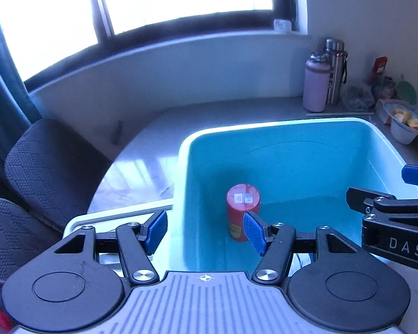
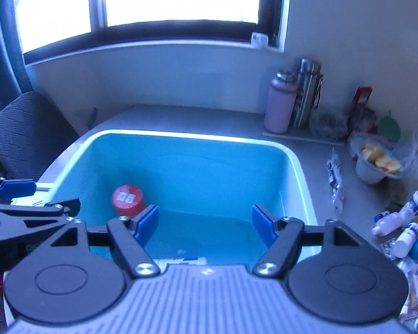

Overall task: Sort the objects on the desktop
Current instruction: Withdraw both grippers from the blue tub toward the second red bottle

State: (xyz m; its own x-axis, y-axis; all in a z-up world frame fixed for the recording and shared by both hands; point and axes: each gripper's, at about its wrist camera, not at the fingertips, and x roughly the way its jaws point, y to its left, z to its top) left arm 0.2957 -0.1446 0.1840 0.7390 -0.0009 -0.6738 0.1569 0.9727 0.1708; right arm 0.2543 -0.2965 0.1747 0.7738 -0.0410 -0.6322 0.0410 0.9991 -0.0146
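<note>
Left gripper (image 1: 204, 231): my jaws stood apart, empty, above the bin's near left corner.
Right gripper (image 2: 204, 225): mine too, jaws apart, nothing between them, over the bin's middle.
Red canister (image 1: 242, 214): it stood upright on the floor of the blue bin (image 1: 292, 128), long axis vertical, near the left wall.
Bearing: it lay ahead and below my left gripper, left of my right.
Nearer hand: I judged the left.
Unsorted items: small bottles (image 2: 401, 222) lay on the worktop (image 2: 320, 150), right of the bin, nearer my right gripper.

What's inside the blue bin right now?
A red can stands upright on the floor of the bin. Something white and flat lies near its front wall, mostly hidden by the right gripper. The rest looks bare.
</note>
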